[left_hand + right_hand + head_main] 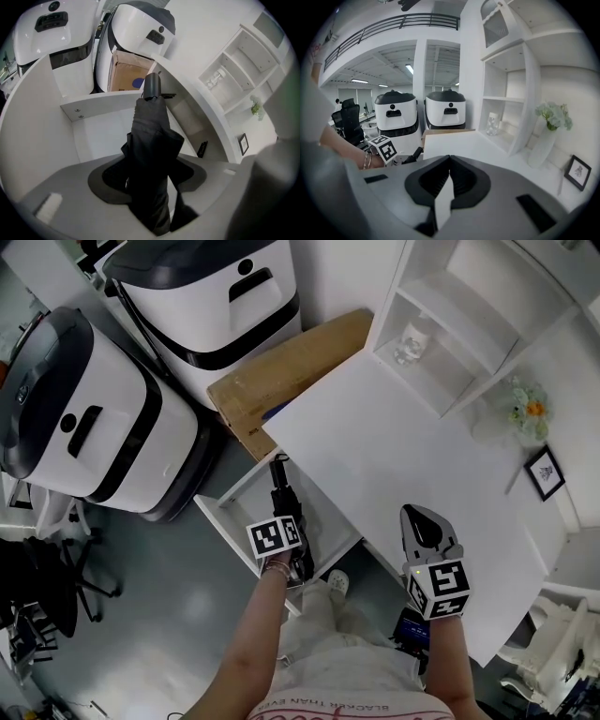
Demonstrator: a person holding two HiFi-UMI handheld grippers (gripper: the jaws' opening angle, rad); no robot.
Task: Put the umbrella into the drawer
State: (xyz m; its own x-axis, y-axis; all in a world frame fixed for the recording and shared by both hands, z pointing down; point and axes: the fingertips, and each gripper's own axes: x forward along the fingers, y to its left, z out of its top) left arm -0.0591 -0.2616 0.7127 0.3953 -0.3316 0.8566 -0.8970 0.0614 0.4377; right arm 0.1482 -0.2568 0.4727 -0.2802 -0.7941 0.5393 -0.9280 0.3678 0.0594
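A black folded umbrella (280, 479) (150, 140) is gripped by my left gripper (284, 512) (150, 165), shut on its fabric near the middle. The umbrella points steeply down into the open white drawer (232, 502) (101, 136), which juts out from under the white table (394, 456). Its capped end (152, 84) lies toward the drawer's back wall; whether it touches the bottom I cannot tell. My right gripper (420, 514) (449, 159) hovers over the table's near edge, shut with nothing between its jaws.
Two white machines with dark bands (84, 418) (211, 296) stand left of the drawer, and a cardboard box (281, 371) sits behind it. A white shelf unit (469, 315) holds a glass jar (411, 338). Flowers (525, 407) and a small picture frame (546, 472) stand at the table's right.
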